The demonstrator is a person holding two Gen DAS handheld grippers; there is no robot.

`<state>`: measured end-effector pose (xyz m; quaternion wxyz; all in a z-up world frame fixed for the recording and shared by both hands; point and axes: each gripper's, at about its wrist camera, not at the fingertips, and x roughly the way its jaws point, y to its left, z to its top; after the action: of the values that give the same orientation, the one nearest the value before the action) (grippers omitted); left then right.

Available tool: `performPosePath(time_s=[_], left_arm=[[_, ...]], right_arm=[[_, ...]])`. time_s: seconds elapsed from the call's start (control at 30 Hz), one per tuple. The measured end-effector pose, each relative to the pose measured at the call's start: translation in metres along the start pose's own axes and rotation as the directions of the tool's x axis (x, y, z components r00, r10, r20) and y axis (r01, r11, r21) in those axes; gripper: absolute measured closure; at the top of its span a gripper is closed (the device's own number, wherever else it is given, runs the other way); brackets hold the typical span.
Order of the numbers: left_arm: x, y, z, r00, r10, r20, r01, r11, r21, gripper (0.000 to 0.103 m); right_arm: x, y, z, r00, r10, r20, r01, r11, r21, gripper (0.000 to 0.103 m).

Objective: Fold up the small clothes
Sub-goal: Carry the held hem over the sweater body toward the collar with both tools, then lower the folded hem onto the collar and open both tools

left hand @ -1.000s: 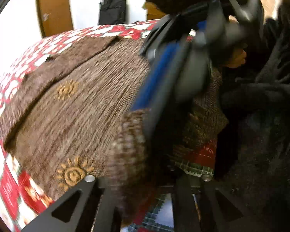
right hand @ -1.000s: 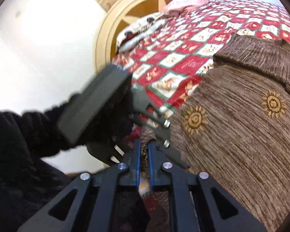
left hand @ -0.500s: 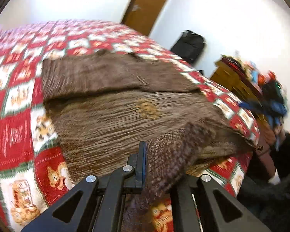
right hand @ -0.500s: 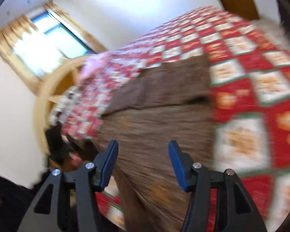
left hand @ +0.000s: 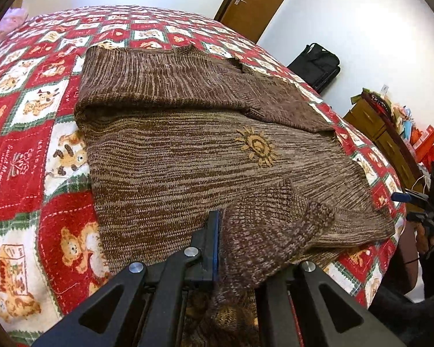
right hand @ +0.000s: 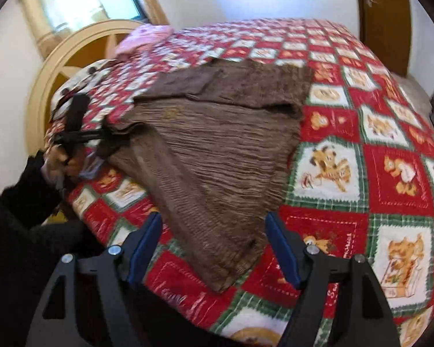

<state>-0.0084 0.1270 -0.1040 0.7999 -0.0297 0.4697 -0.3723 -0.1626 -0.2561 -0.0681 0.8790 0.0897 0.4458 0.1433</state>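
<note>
Right gripper [right hand: 214, 248]: fingers, pressed together a second ago beside the left gripper [left hand: 234, 231], have just been opening and now stand wide apart. The near corner of the brown sweater [right hand: 217, 159] lies between them, untouched. Right gripper now sits well apart from the left one, over the opposite near corner of the sweater. The sweater's cuff [left hand: 275, 225], formerly bunched up between both grippers, now lies across the sweater's front.

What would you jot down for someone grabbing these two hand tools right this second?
Left gripper: shut on the cuff of the brown sweater.
Right gripper: jaws have just been opening, nothing pinched; the sweater's corner lies below them.
Sweater lies spread on the red patchwork bedspread, one sleeve already folded across its far edge.
Left: lay the held sleeve over the body, then fold the body.
</note>
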Motion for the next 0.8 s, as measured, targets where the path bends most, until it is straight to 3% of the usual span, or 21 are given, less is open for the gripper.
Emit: performPosePath(time_s=[0.1, 0.2, 0.27, 0.3, 0.33, 0.37, 0.6, 0.8], left_arm=[[0.000, -0.001, -0.001, 1.000, 0.010, 0.000, -0.010, 1.000, 0.011, 0.099], [0.000, -0.002, -0.002, 1.000, 0.017, 0.004, -0.017, 1.000, 0.025, 0.099], [0.000, -0.004, -0.002, 1.000, 0.026, 0.008, -0.027, 0.999, 0.040, 0.099], [0.000, -0.005, -0.002, 0.999, 0.040, 0.012, -0.040, 0.998, 0.040, 0.099], [0.000, -0.005, -0.002, 0.999, 0.051, 0.017, -0.051, 0.998, 0.034, 0.099], [-0.001, -0.006, -0.002, 0.998, 0.061, 0.025, -0.061, 0.998, 0.029, 0.099], [-0.035, -0.025, 0.007, 0.986, 0.062, 0.156, -0.073, 0.995, 0.064, 0.099], [-0.064, -0.010, 0.040, 0.958, 0.073, 0.277, -0.069, 0.997, -0.024, 0.099]], right_arm=[[0.016, -0.014, -0.003, 0.999, 0.026, -0.021, -0.024, 0.995, 0.095, 0.031], [0.035, -0.008, -0.008, 0.996, 0.033, -0.082, -0.027, 0.997, 0.076, 0.051], [0.043, 0.002, -0.015, 0.988, -0.028, -0.151, 0.033, 0.999, 0.028, 0.064], [0.040, 0.006, -0.017, 0.987, -0.046, -0.151, 0.048, 0.999, 0.011, 0.066], [0.038, 0.009, -0.016, 0.990, -0.040, -0.138, 0.040, 0.999, -0.002, 0.085], [0.035, 0.011, -0.013, 0.991, -0.032, -0.129, 0.031, 0.999, -0.004, 0.088], [-0.007, 0.015, 0.038, 0.999, -0.028, 0.031, 0.029, 0.999, -0.028, 0.089], [-0.019, 0.025, 0.091, 0.984, -0.098, 0.151, 0.111, 0.990, -0.085, 0.089]])
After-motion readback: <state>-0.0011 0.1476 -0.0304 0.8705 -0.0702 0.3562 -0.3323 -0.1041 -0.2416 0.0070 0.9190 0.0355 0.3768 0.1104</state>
